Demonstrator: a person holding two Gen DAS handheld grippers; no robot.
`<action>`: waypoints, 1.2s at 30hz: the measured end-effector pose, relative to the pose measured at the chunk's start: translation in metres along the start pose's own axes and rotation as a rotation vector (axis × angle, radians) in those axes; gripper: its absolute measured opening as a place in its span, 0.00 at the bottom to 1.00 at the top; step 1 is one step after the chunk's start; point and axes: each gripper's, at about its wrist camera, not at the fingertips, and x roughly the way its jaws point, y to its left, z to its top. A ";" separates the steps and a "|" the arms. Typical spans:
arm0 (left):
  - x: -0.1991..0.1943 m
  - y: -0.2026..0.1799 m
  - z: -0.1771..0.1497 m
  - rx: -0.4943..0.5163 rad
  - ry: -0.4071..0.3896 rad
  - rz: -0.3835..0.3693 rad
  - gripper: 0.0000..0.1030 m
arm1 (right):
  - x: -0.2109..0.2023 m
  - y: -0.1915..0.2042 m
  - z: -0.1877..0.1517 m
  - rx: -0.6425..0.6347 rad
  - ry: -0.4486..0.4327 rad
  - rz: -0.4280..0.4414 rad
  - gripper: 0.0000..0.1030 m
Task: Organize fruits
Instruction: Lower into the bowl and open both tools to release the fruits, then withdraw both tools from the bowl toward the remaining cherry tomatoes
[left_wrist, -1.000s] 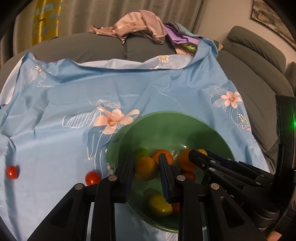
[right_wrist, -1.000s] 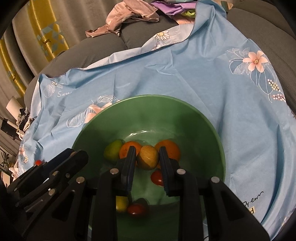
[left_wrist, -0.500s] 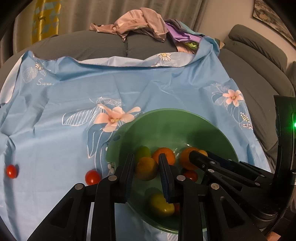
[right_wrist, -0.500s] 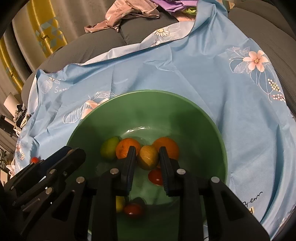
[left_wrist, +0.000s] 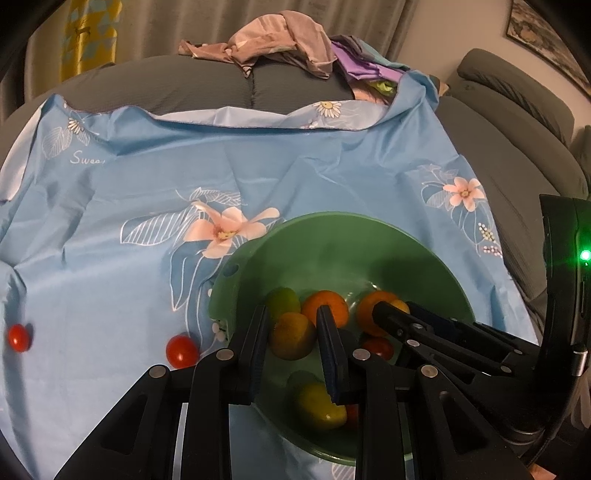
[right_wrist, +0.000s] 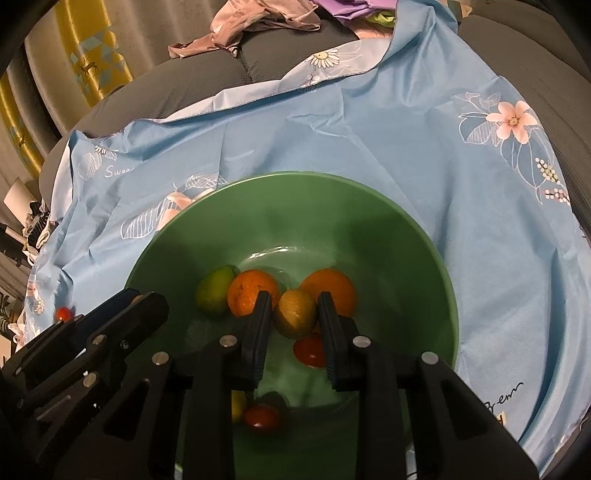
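Here each gripper, left (left_wrist: 291, 334) and right (right_wrist: 294, 314), clamps a dull yellow-green fruit over the green bowl (right_wrist: 369, 236).

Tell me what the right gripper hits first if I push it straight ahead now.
Nothing new at first: the right gripper already has a yellowish-green fruit between its fingers. Pushing on would likely carry that fruit into the green bowl's inner wall, though depth is unclear.

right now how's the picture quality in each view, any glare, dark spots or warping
Left wrist view: dim warm light, a green LED flares at the right edge, fisheye bends the sofa. Right wrist view: soft glare on the green bowl floor, black vignette in the corners, near fingers slightly soft.
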 end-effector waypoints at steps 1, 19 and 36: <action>0.001 0.000 0.000 0.002 0.002 -0.001 0.26 | 0.000 0.000 0.000 0.000 0.000 -0.003 0.26; 0.001 -0.001 0.001 -0.004 0.010 -0.020 0.26 | 0.002 -0.001 -0.002 -0.001 0.011 -0.029 0.26; -0.099 0.092 0.015 -0.174 -0.153 0.130 0.38 | -0.042 0.031 0.001 -0.057 -0.111 0.078 0.49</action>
